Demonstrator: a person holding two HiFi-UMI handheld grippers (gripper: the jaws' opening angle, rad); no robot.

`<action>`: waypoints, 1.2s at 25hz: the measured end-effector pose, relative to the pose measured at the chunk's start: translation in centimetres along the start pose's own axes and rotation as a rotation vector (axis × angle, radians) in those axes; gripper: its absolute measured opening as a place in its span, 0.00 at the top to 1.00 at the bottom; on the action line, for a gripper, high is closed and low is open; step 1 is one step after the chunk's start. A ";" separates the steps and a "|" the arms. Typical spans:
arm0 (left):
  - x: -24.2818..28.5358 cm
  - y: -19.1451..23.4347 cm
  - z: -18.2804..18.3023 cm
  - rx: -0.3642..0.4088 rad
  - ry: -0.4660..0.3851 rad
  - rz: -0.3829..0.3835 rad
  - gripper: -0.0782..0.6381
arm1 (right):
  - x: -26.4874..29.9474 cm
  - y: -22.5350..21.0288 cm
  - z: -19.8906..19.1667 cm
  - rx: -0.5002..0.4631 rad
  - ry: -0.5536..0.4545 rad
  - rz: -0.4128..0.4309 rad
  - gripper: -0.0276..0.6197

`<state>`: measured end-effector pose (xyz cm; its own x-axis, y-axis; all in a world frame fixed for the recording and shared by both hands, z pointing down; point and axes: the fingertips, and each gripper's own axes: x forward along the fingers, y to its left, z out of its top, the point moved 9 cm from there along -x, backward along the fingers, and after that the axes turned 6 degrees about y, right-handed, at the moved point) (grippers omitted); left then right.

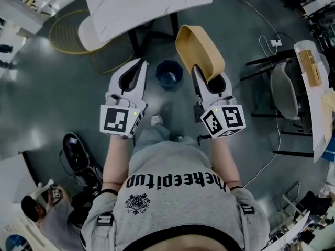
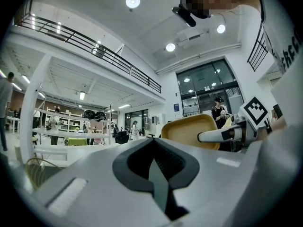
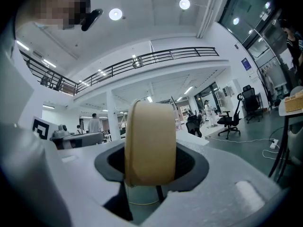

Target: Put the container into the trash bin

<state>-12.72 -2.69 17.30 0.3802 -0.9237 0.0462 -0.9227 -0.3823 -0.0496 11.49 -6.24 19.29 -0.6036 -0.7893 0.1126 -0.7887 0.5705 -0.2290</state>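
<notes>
Tan moulded-pulp container (image 1: 199, 48) sits in the right gripper (image 1: 199, 76), whose jaws stand wide but are closed on its near end. The rest of the tray juts forward unsupported. The left gripper (image 1: 137, 69) carries nothing, its jaws drawn together.

The trash bin (image 1: 169, 73), dark blue and open-topped, stands on the floor between the two grippers. The container is held in the air just to the bin's right, not yet over its mouth.

The step in hand looks like the carry to the bin. To do it well, bring the right gripper across until the tray's free end is above the opening. The tray looks long against the bin's mouth, so tip that end down to go in first, and only then let go. The left gripper is best held to the bin's left, clear of the drop.
</notes>
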 end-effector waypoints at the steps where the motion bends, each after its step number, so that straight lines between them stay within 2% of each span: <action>1: 0.3 0.5 -0.2 -0.003 0.002 -0.006 0.86 | 0.4 0.1 -0.1 0.002 0.004 -0.006 0.65; 17: 4.1 5.8 -3.2 -0.051 0.070 -0.092 0.86 | 6.1 -0.3 -3.1 0.082 0.113 -0.088 0.65; 30: 4.9 7.2 -6.8 -0.114 0.143 -0.131 0.86 | 7.8 -1.0 -7.1 0.131 0.224 -0.139 0.65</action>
<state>-17.89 -9.80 23.97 0.4915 -0.8507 0.1862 -0.8705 -0.4858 0.0784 6.77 -11.35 27.22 -0.5128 -0.7797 0.3593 -0.8528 0.4145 -0.3178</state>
